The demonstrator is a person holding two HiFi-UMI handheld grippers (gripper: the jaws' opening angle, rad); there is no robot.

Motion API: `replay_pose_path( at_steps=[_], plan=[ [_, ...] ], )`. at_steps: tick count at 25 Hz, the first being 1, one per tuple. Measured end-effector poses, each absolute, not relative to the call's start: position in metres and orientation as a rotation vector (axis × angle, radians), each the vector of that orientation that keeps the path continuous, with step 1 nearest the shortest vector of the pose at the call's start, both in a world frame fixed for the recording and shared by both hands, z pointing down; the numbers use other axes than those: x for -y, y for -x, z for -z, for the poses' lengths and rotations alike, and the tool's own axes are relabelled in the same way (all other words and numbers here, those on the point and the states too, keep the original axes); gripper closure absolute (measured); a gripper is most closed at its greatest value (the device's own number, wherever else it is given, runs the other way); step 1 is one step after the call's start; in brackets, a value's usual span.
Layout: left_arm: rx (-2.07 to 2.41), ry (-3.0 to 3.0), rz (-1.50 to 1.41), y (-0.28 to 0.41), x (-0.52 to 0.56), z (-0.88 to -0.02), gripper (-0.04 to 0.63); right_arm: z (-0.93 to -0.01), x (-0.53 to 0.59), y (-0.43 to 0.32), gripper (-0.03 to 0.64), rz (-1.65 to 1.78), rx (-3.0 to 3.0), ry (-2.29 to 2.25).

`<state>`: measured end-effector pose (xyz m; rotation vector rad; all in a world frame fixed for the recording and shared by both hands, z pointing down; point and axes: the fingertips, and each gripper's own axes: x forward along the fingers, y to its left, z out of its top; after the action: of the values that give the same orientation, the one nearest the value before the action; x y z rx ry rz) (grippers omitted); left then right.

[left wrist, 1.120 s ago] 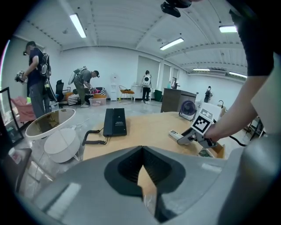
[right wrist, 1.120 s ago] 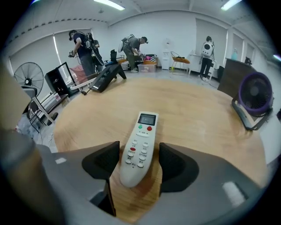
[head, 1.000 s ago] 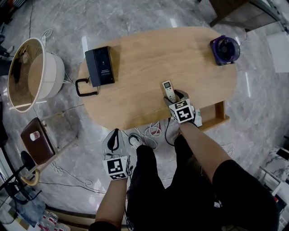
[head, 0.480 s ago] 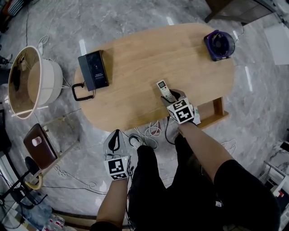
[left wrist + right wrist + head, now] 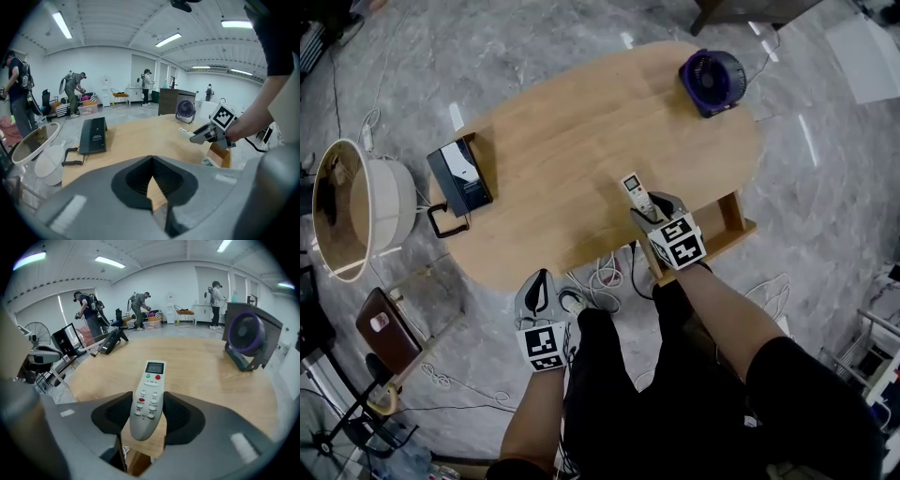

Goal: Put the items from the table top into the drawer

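Note:
My right gripper [image 5: 649, 214] is shut on a white remote [image 5: 634, 192] near the front edge of the oval wooden table [image 5: 581, 141]; its jaws have just been closing on it. In the right gripper view the remote [image 5: 149, 394] sits between the two pads, screen end pointing away over the tabletop. My left gripper [image 5: 540, 286] hangs shut and empty in front of the table's near edge, over the floor. A black desk phone [image 5: 459, 178] lies at the table's left end and a purple fan [image 5: 712, 80] at the far right. An open wooden drawer [image 5: 733, 230] juts out under the table's right side.
A white round tub chair [image 5: 356, 206] stands left of the table, with a brown stool [image 5: 384, 323] nearer me. Cables [image 5: 600, 277] lie on the floor under the table's front edge. Several people stand far off in the room [image 5: 72, 93].
The right gripper's jaws have closed on the remote, and it now sits a little off the tabletop. The left gripper has drifted sideways below the table edge. The view has shifted.

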<state>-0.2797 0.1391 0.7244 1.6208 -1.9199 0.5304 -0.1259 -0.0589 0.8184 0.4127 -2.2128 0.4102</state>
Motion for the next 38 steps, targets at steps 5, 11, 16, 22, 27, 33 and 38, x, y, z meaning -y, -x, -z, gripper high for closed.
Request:
replay_pose_path(
  at_steps=[5,11,16,22,27,33,38],
  plan=[
    [1.868,-1.669,-0.566,0.254,-0.11,-0.726,0.594,-0.818,0.076,0.069,0.387,-0.46,2.186,-0.496],
    [1.811,-1.736,-0.583,0.22,-0.071,-0.728,0.595,-0.824,0.091,-0.005,0.387,-0.508,2.146,-0.604],
    [1.763,-1.792,-0.609,0.191,-0.049,-0.73,0.595,-0.831,0.097,-0.053,0.387,-0.553,2.104,-0.687],
    [1.716,-1.835,-0.64,0.166,-0.031,-0.732,0.595,-0.835,0.099,-0.087,0.387,-0.579,2.087,-0.737],
    [1.703,-1.858,-0.651,0.155,-0.023,-0.732,0.595,-0.843,0.092,-0.113,0.387,-0.597,2.054,-0.759],
    [1.693,-1.86,-0.662,0.148,-0.023,-0.735,0.595,-0.86,0.077,-0.141,0.387,-0.612,2.002,-0.754],
    [1.685,-1.863,-0.675,0.143,-0.026,-0.737,0.595,-0.878,0.063,-0.153,0.387,-0.643,1.962,-0.742]
  ],
)
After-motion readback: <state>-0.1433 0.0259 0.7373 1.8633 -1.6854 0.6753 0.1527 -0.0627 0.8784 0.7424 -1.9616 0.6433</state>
